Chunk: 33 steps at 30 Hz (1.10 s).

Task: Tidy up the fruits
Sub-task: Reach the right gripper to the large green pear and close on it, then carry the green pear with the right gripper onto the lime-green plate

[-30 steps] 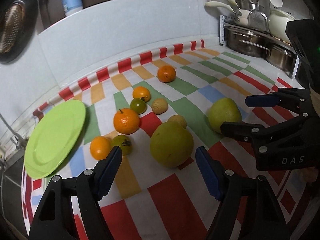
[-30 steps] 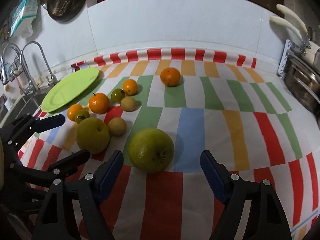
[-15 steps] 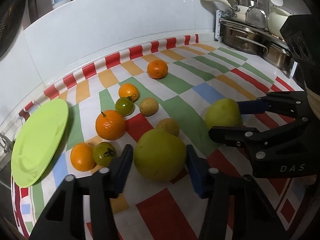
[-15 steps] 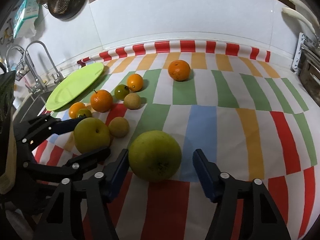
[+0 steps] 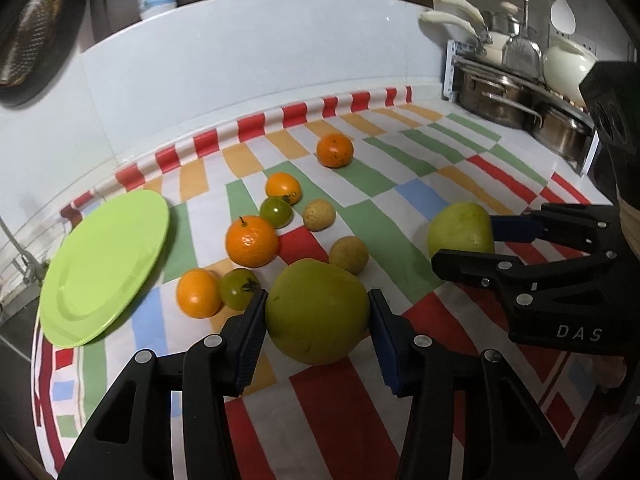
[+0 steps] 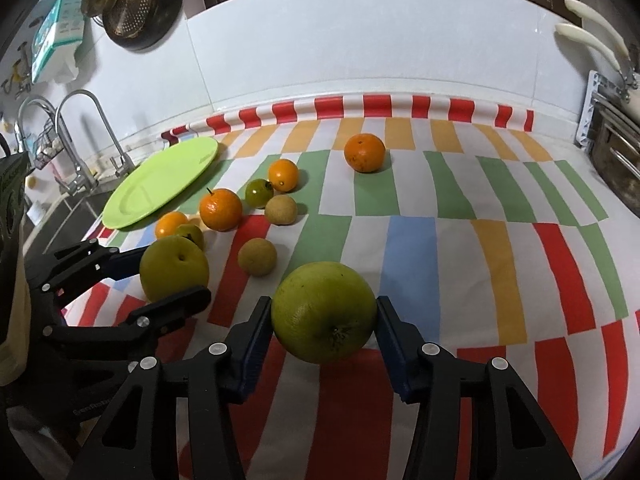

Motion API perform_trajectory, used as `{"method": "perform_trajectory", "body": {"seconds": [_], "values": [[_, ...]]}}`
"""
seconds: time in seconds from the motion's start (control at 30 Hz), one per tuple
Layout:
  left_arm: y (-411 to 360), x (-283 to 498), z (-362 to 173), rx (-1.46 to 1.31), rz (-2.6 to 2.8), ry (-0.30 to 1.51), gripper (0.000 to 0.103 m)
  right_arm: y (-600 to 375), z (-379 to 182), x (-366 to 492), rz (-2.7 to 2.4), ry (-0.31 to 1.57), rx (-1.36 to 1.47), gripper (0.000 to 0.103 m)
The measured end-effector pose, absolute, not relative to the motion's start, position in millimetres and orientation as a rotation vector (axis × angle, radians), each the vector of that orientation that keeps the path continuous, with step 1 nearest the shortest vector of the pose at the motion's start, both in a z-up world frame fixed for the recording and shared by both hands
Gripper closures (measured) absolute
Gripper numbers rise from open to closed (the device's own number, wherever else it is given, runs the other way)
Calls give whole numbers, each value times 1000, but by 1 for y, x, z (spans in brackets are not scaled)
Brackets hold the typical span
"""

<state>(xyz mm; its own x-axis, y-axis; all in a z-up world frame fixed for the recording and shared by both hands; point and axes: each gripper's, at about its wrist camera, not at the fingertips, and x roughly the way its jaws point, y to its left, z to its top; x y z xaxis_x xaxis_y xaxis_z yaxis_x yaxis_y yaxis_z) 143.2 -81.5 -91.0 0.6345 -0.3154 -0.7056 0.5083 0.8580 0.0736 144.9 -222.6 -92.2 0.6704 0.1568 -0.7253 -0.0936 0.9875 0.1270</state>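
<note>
On the striped cloth (image 6: pixel 408 248) my left gripper (image 5: pixel 317 300) is shut on a big yellow-green pear (image 5: pixel 316 312), both blue pads pressing its sides. To its right, my right gripper (image 6: pixel 324 308) has its jaws closing on a large round green fruit (image 6: pixel 324 312), with both pads touching it. Each gripper shows in the other's view: the right gripper (image 5: pixel 464 240) on its green fruit (image 5: pixel 460 228), the left gripper (image 6: pixel 172 276) on the pear (image 6: pixel 174 268). Behind lie several oranges (image 5: pixel 252 240), small green fruits (image 5: pixel 276 212) and tan ones (image 5: pixel 348 254). A lime-green plate (image 5: pixel 100 264) lies at the left.
A lone orange (image 6: pixel 364 152) lies near the back wall. Sink taps (image 6: pixel 76 140) stand beyond the plate at the left edge. A rack with steel pots (image 5: pixel 520 100) closes off the right end. A strainer (image 6: pixel 132 4) hangs on the wall.
Both grippers went from wide open to closed around their fruits. The left one also moved forward until the pear sat between its pads.
</note>
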Motion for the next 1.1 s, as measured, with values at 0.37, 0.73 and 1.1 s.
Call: {"method": "perform_trajectory", "body": {"seconds": [0.37,0.73,1.1], "values": [[-57,114,-53,208,-441,672,54,-209,-61,116,112,746,82,52],[-18,97,-21,158,-400,615,54,-176,-34,101,128,681,70,52],[36,98,1,154,-335,563,54,-123,-13,109,174,616,54,52]]}}
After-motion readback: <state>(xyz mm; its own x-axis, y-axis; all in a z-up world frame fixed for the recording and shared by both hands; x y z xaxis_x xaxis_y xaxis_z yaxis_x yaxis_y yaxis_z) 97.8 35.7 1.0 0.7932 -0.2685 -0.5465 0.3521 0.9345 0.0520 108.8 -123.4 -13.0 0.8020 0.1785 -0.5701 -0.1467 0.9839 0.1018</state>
